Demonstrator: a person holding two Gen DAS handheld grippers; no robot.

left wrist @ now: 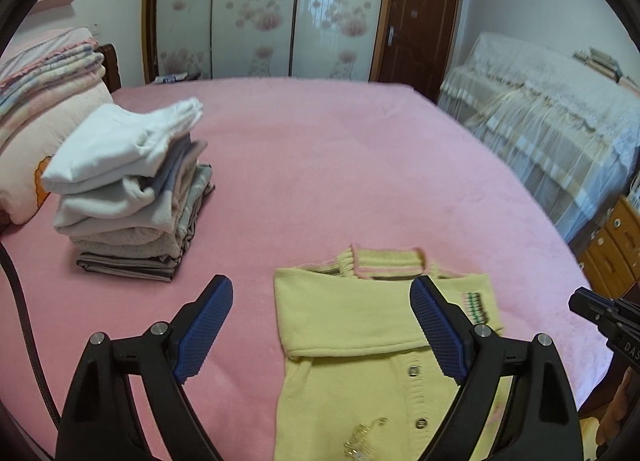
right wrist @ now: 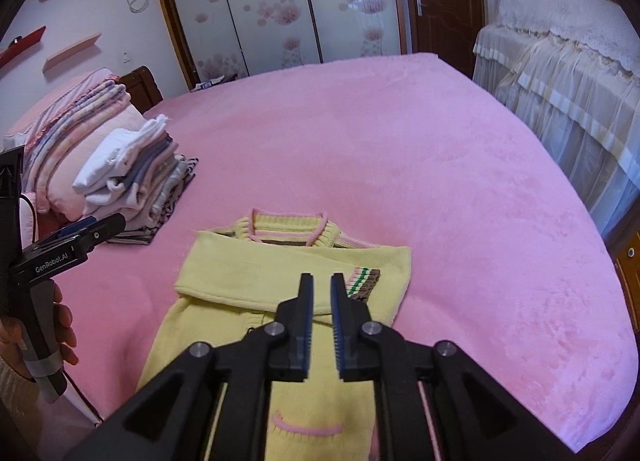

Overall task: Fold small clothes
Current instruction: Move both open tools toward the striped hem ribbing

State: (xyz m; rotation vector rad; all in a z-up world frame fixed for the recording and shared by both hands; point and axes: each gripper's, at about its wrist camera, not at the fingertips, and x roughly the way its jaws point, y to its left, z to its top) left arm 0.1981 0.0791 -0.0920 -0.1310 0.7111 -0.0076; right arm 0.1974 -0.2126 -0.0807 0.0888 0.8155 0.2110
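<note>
Currently the yellow knit sweater (right wrist: pixel 280 273) lies flat on the pink bedspread (right wrist: pixel 440 165), sleeves folded across its chest. Left gripper (left wrist: pixel 322 325) hangs above it, jaws spread wide — nothing between them. Right gripper (right wrist: pixel 321 317) holds nothing either, jaws parted by a narrow gap. Stack of folded clothes (left wrist: pixel 132 189) sits apart, left of the sweater.
</note>
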